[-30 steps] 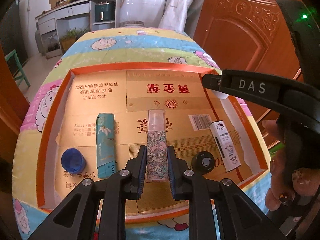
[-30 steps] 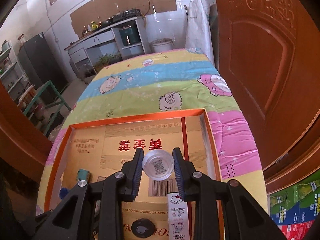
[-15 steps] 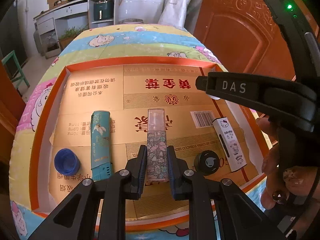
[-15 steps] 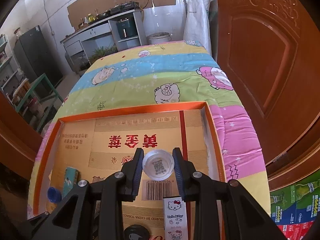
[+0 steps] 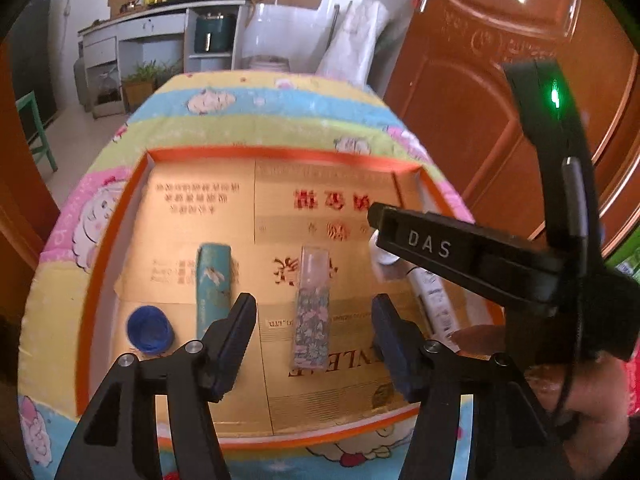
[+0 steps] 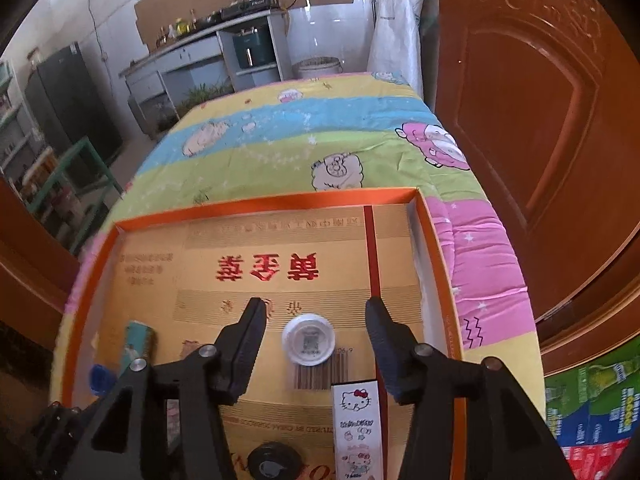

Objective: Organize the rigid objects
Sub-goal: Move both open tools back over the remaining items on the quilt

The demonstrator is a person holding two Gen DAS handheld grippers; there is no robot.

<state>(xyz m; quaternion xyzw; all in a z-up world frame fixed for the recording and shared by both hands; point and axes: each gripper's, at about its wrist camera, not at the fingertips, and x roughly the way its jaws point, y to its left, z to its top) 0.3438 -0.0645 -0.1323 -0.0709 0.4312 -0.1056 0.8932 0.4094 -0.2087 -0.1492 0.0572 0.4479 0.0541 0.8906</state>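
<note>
An orange-rimmed tray (image 5: pixel 280 155) lined with gold card lies on the cartoon-print cloth. My left gripper (image 5: pixel 314 320) is open. The floral spray bottle (image 5: pixel 312 308) lies flat on the tray between its fingers, untouched. My right gripper (image 6: pixel 316 332) is open too, with the white round cap (image 6: pixel 307 340) resting on the tray between its fingers. In the left wrist view the right gripper's black body (image 5: pixel 460 248) crosses the right side.
A teal tube (image 5: pixel 213 280) and a blue cap (image 5: pixel 150 330) lie at the tray's left. A Hello Kitty box (image 6: pixel 358 428) and a black cap (image 6: pixel 274 462) lie near its front. A wooden door (image 6: pixel 540 120) stands to the right.
Both grippers have opened. The left let go of the floral bottle and the right let go of the white cap; both objects now rest on the tray. Both grippers have drawn back a little.
</note>
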